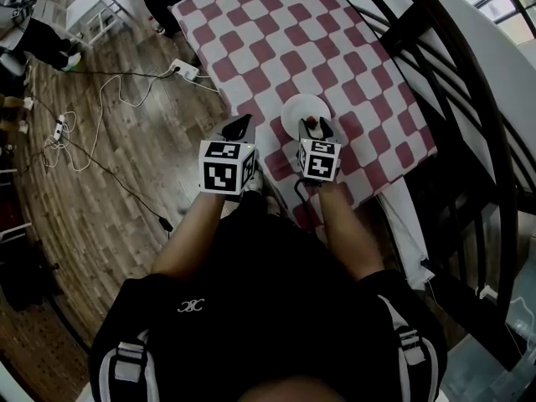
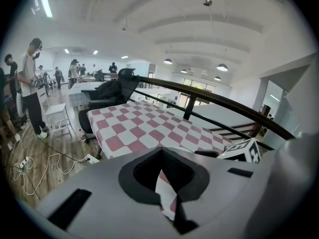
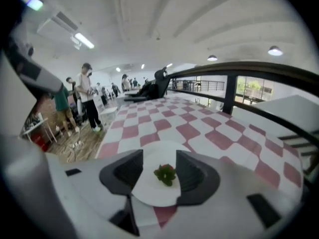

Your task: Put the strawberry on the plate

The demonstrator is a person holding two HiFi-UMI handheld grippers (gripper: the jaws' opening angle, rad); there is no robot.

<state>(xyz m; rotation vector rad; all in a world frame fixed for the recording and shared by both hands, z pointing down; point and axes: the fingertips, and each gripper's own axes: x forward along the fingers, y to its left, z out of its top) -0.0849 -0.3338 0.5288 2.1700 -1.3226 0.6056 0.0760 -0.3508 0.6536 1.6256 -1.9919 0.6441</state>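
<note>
A strawberry [image 3: 165, 174] with green leaves lies on a white plate [image 3: 149, 195], between the jaws of my right gripper [image 3: 159, 166]. The jaws stand wide apart and neither pad touches the fruit. In the head view the plate [image 1: 298, 107] sits on the red-and-white checked table near its front edge, with the strawberry [image 1: 311, 125] at its near rim and the right gripper [image 1: 317, 129] just over it. My left gripper [image 1: 241, 125] hovers to the left of the plate over the table edge. Its jaws [image 2: 160, 156] meet at the tips with nothing in them.
The checked tablecloth [image 1: 293, 32] runs away from me. A black curved railing [image 1: 456, 99] borders the table on the right. A power strip [image 1: 185, 69] and cables lie on the wood floor to the left. People [image 2: 31, 83] and a white chair [image 2: 56, 114] stand far left.
</note>
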